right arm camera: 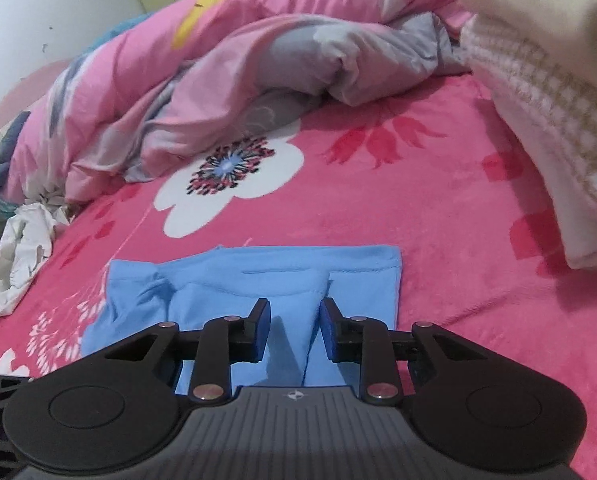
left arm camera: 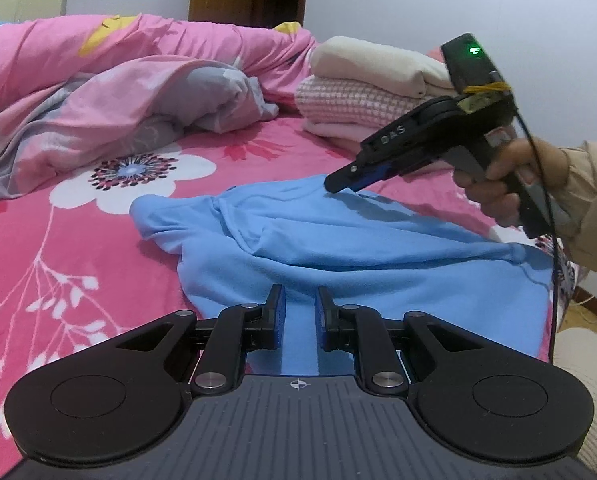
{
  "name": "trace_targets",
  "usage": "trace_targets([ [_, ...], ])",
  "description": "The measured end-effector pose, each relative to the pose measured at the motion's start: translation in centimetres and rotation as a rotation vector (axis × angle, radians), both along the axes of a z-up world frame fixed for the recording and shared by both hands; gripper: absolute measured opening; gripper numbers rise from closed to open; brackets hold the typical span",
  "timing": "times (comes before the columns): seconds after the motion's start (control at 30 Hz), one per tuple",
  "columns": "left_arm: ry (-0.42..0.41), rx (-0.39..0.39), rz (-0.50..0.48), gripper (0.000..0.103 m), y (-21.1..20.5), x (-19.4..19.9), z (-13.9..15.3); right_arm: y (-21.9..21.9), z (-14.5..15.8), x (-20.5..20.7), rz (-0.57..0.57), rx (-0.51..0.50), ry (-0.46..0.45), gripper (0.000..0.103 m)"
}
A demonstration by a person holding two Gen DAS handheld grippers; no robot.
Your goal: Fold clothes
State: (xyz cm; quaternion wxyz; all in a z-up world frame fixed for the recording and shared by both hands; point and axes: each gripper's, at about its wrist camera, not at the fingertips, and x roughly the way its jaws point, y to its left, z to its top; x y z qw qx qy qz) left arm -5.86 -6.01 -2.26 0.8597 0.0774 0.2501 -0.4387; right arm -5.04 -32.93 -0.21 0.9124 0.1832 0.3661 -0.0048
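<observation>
A light blue garment (left arm camera: 338, 240) lies partly folded and rumpled on the pink flowered bed sheet (left arm camera: 58, 260). My left gripper (left arm camera: 300, 300) hovers over its near part. Its jaws stand a narrow gap apart, and only the cloth beneath shows through. A hand (left arm camera: 494, 184) in a beige sleeve holds my right gripper (left arm camera: 332, 184), angled down at the garment's far edge. In the right wrist view the right gripper (right arm camera: 294, 312) is open just above the blue garment (right arm camera: 258, 276), whose far edge lies straight; nothing is pinched between its pads.
A bunched pink and grey duvet (left arm camera: 118, 80) fills the back of the bed. A stack of folded cream and pink clothes (left arm camera: 358, 92) sits at the right, close to the right gripper's side (right arm camera: 538, 100). Crumpled white clothing (right arm camera: 22, 248) lies at the bed's left edge.
</observation>
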Motion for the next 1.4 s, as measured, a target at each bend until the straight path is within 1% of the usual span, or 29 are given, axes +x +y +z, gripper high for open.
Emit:
trace_targets([
  [0.13, 0.014, -0.02, -0.001, 0.015, 0.2, 0.3, -0.2, 0.4, -0.3, 0.6, 0.017, -0.017, 0.015, 0.021],
  [0.17, 0.017, -0.024, -0.001, 0.015, 0.2, 0.4, -0.2, 0.5, -0.4, 0.7, 0.021, -0.023, 0.019, 0.017],
  [0.2, 0.02, -0.028, -0.001, 0.015, 0.3, 0.4, -0.2, 0.6, -0.4, 0.7, 0.023, -0.026, 0.018, 0.009],
  [0.23, 0.021, -0.032, 0.0, 0.015, 0.3, 0.4, -0.3, 0.6, -0.3, 0.6, 0.025, -0.025, 0.012, 0.005],
  [0.27, 0.021, -0.036, -0.001, 0.015, 0.3, 0.4, -0.3, 0.7, -0.2, 0.6, 0.027, -0.027, 0.006, 0.004],
  [0.43, 0.025, -0.051, -0.001, 0.015, 0.5, 0.6, -0.5, 1.7, 0.8, 0.1, 0.034, -0.101, -0.041, 0.003],
  [0.6, 0.027, -0.052, 0.007, 0.015, 0.3, 0.7, -0.1, 2.0, 2.2, 0.0, -0.025, -0.212, -0.094, 0.002],
  [0.7, 0.018, -0.06, 0.006, 0.015, 0.1, 0.7, 0.2, 1.4, 2.8, 0.3, -0.053, -0.25, -0.11, 0.002],
  [0.77, 0.013, -0.062, 0.007, 0.015, 0.0, 0.8, 0.3, 1.0, 2.7, 0.7, -0.062, -0.27, -0.104, 0.002],
  [0.87, 0.008, -0.055, 0.006, 0.015, -0.2, 0.9, 0.1, 0.5, 2.0, 1.1, -0.072, -0.287, -0.082, 0.002],
  [0.93, 0.006, -0.042, 0.008, 0.015, -0.3, 0.9, -0.1, 0.3, 1.0, 1.6, -0.077, -0.302, -0.062, 0.002],
  [1.13, 0.012, -0.04, 0.007, 0.015, -0.2, 1.0, -0.5, 0.4, -2.2, 2.3, -0.07, -0.356, -0.003, 0.002],
  [1.17, 0.012, -0.039, 0.007, 0.015, -0.2, 1.1, -0.5, 0.3, -2.6, 2.4, -0.068, -0.357, 0.006, 0.002],
  [1.2, 0.012, -0.037, 0.007, 0.015, -0.2, 1.1, -0.6, 0.0, -2.4, 2.0, -0.081, -0.333, -0.004, 0.003],
  [1.23, 0.011, -0.037, 0.008, 0.015, -0.2, 1.1, -0.6, -0.5, -2.2, 1.7, -0.097, -0.311, -0.013, 0.007],
  [1.27, 0.009, -0.037, 0.008, 0.015, -0.1, 1.0, -0.6, -1.2, -1.6, 0.9, -0.134, -0.299, -0.02, 0.01],
  [1.3, 0.009, -0.036, 0.008, 0.015, -0.2, 1.1, -0.6, -2.0, -1.0, 0.2, -0.172, -0.288, -0.028, 0.011],
  [1.33, 0.01, -0.035, 0.008, 0.015, -0.2, 1.1, -0.6, -2.8, -0.4, -0.5, -0.208, -0.275, -0.034, 0.012],
  [1.4, 0.012, -0.036, 0.008, 0.015, -0.2, 1.1, -0.6, -5.1, 1.0, -2.5, -0.259, -0.214, -0.049, 0.012],
])
